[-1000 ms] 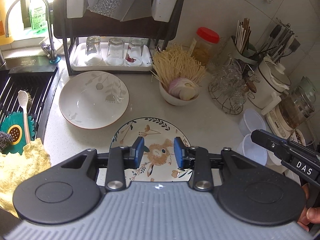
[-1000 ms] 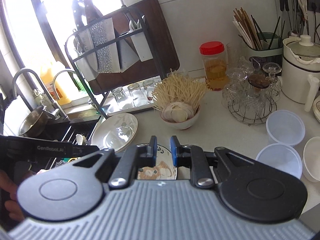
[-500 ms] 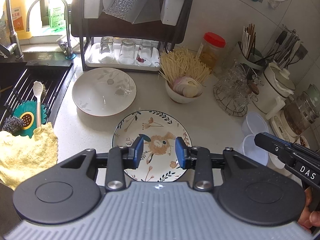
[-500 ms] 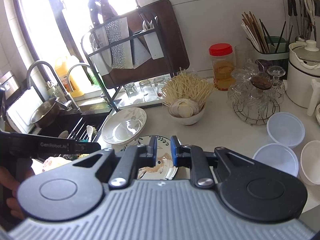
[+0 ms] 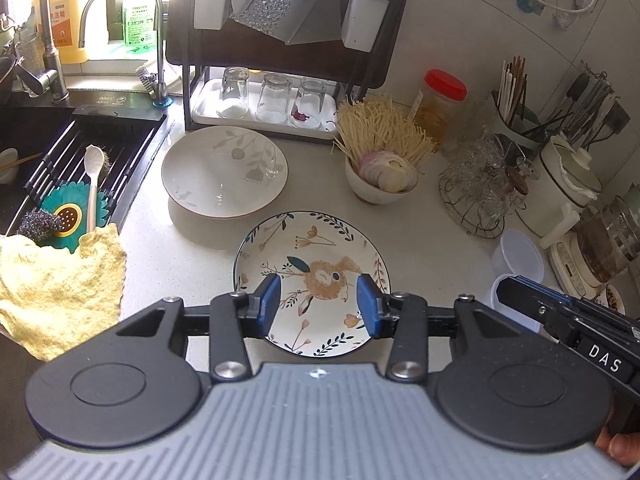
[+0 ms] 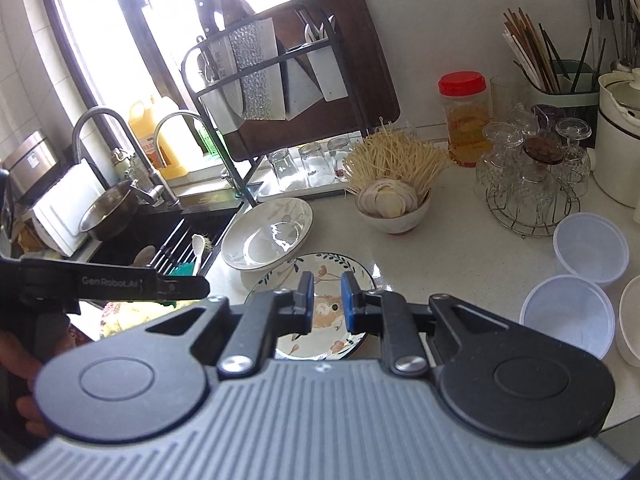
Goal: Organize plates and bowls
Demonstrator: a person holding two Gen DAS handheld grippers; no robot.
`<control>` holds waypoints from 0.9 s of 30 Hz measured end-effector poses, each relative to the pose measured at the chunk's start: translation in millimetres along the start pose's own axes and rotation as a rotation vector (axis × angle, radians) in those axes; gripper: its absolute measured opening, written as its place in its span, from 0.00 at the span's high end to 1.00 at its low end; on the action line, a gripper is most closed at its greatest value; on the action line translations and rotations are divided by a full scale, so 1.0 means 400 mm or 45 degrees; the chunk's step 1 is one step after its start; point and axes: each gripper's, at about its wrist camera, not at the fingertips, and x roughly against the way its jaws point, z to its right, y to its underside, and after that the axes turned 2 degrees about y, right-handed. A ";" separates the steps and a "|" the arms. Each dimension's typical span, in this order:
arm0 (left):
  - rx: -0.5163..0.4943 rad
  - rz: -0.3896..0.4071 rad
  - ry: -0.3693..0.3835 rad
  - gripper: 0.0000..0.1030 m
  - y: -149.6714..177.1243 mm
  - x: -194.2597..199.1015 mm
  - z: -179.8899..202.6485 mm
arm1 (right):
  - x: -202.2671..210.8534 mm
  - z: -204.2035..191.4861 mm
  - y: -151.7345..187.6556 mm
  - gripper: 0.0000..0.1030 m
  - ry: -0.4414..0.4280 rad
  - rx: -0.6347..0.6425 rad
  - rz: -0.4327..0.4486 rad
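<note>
So we're at the reach-in step: the floral plate [image 5: 312,280] sits flat on the worktop [image 5: 432,248], just in front of the white bowl [image 5: 224,172]. Left tongs [image 5: 318,306] hover over it, jaws just been opening, nothing between them. Right tongs [image 6: 327,300] nearly together, empty. Next I'd guess: drop down, pinch the plate's rim.

Home kitchen: sink [image 5: 60,148], dish rack [image 5: 280,32].

on the white counter [image 5: 192,256] a yellow cloth [image 5: 56,288] lies by the black sink [image 5: 52,152]. three upturned glasses [image 5: 276,98] stand under the dark rack [image 5: 280,20]. a red-lidded jar [image 5: 440,104], a chopstick holder [image 5: 516,120] and two clear tubs [image 6: 576,280] are to the right.
</note>
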 end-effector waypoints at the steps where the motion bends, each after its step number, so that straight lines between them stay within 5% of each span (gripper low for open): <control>1: -0.001 -0.005 0.000 0.53 -0.003 -0.005 -0.003 | -0.005 0.000 -0.002 0.82 -0.003 -0.002 -0.002; 27: -0.032 -0.073 0.089 0.45 -0.190 -0.180 -0.183 | -0.220 -0.047 -0.088 0.82 0.076 -0.096 -0.089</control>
